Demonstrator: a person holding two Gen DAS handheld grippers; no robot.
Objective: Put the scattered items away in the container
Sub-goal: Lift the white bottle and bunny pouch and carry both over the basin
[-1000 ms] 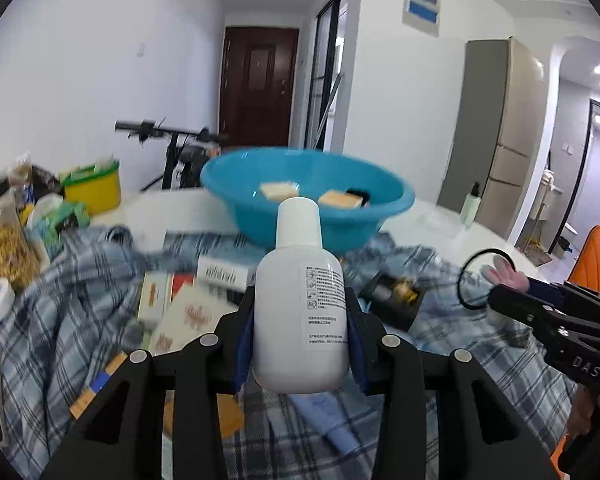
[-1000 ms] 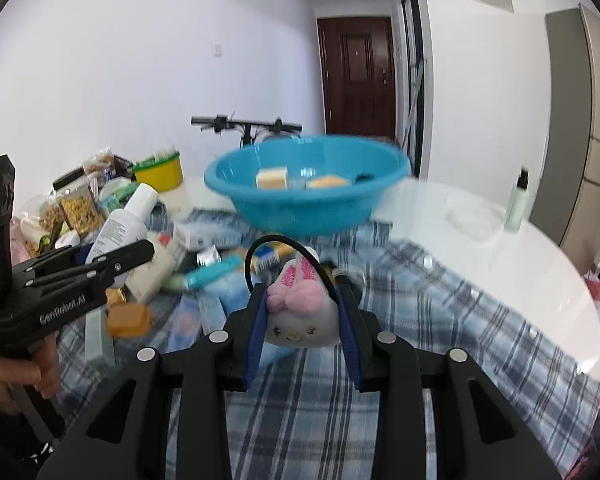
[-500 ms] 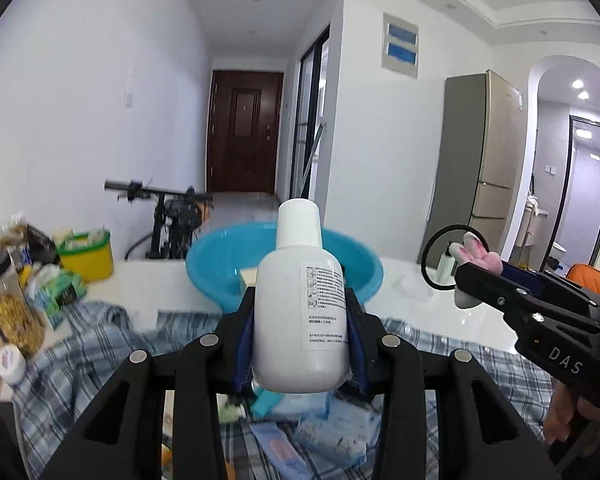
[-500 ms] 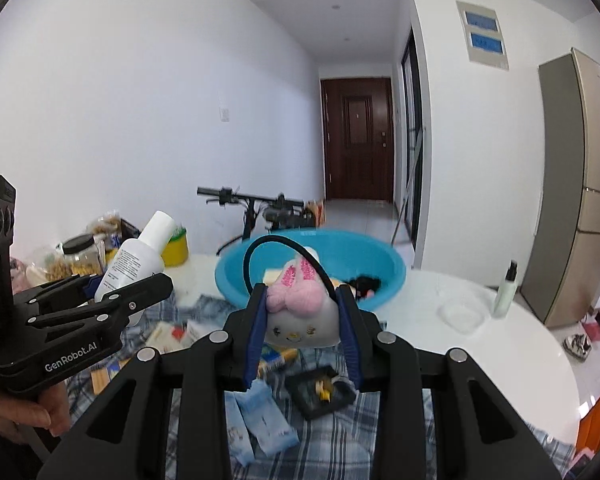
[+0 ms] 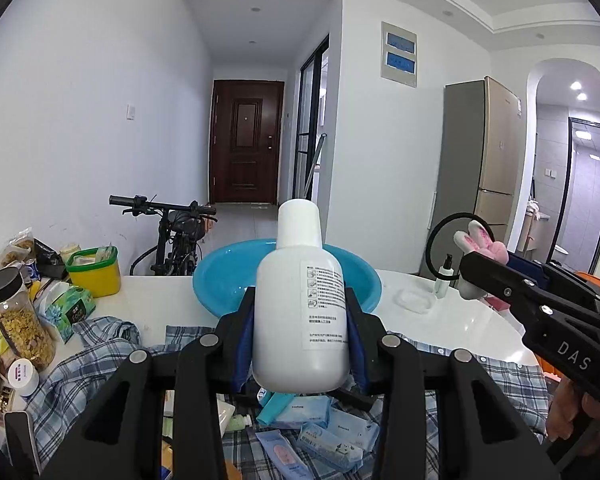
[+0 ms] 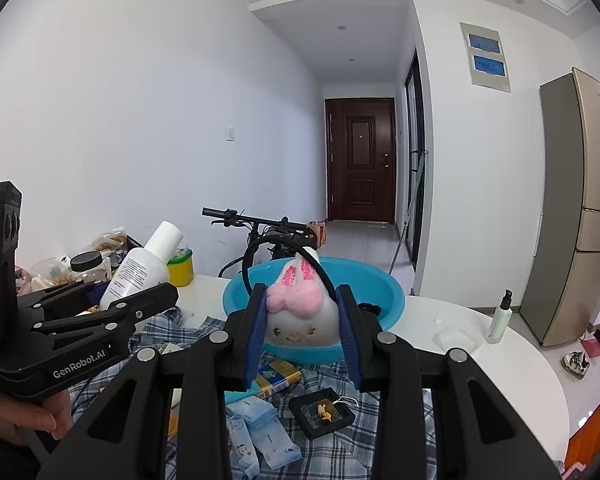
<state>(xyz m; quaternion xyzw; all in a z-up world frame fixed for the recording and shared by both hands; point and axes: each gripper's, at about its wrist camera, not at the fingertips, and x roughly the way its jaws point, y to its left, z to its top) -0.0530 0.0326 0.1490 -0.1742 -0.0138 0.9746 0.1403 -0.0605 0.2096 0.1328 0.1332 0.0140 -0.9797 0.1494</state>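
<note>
- Left gripper (image 5: 300, 336) fingers clenched on the white bottle (image 5: 300, 320), its back label too small to read, held above the desk (image 5: 460, 320) before the blue basin (image 5: 228, 280).
- Right gripper (image 6: 302, 328), side marked "DAS", fingers grasping the bunny plush (image 6: 300, 312).
- Left gripper's side reads "GenRobot.AI".

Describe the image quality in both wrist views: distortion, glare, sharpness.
Left wrist view: strong fisheye bending of walls and black corners; the white bottle in the left gripper is sharp, with soft glare on the white table. Right wrist view: same curvature; the bunny plush in the right gripper is crisp, evenly lit, without motion blur.
</note>
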